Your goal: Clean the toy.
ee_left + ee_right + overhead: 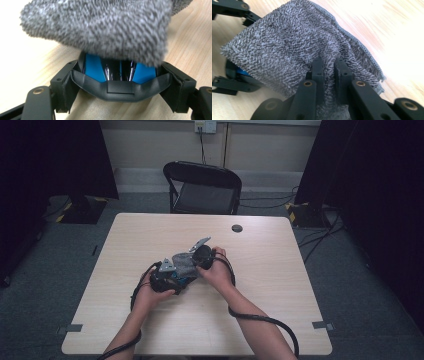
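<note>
Grey cloth (pixel 100 30) hides most of blue-black object (pixel 95 68); its shape unclear

High view dim and soft, dark at both sides; gripper views brighter, tabletop (pixel 402 32) glare-washed to white at edges, grey cloth (pixel 100 27) blurred up close, faint shadows beneath

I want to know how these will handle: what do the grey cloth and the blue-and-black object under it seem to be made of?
The grey cloth looks like soft microfibre or terry: dense fuzzy loops and a stitched hem, matte. The blue-and-black object looks like hard plastic, glossy, with bright glints on its dark centre; what it is I cannot tell. The table seems a light wood-look laminate, smooth.
</note>
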### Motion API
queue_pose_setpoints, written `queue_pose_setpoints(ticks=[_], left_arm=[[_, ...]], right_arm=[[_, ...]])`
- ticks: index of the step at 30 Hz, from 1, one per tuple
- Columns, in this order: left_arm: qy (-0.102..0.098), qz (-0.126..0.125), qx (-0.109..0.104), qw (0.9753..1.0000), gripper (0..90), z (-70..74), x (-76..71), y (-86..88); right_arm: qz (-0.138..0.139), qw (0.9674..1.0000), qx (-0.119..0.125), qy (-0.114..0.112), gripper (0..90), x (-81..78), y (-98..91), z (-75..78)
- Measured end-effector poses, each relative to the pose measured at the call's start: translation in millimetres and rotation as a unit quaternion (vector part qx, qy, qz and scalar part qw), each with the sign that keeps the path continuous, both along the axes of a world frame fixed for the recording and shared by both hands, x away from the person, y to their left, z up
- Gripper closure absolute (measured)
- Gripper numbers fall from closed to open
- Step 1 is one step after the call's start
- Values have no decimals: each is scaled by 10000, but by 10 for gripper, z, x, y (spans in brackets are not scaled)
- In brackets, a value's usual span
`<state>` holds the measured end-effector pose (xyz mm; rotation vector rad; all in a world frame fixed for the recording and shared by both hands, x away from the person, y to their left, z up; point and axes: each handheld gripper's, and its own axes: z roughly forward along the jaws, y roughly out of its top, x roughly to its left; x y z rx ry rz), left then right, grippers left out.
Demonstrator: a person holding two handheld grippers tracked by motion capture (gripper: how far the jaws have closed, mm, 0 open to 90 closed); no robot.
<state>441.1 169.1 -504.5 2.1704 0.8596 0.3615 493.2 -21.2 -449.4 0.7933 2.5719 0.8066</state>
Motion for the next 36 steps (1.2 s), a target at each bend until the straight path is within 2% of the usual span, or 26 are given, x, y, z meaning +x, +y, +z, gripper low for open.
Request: queue_pose_setpoints(ticks=[26, 36], left_arm=[[1, -1, 0, 10000, 241, 0, 0, 0], [1, 1, -4, 10000, 241, 0, 0, 0]], right_arm=[[-367, 9993, 74, 67, 808, 183, -246, -51], [-528, 9986, -49, 72, 808, 237, -380, -88]])
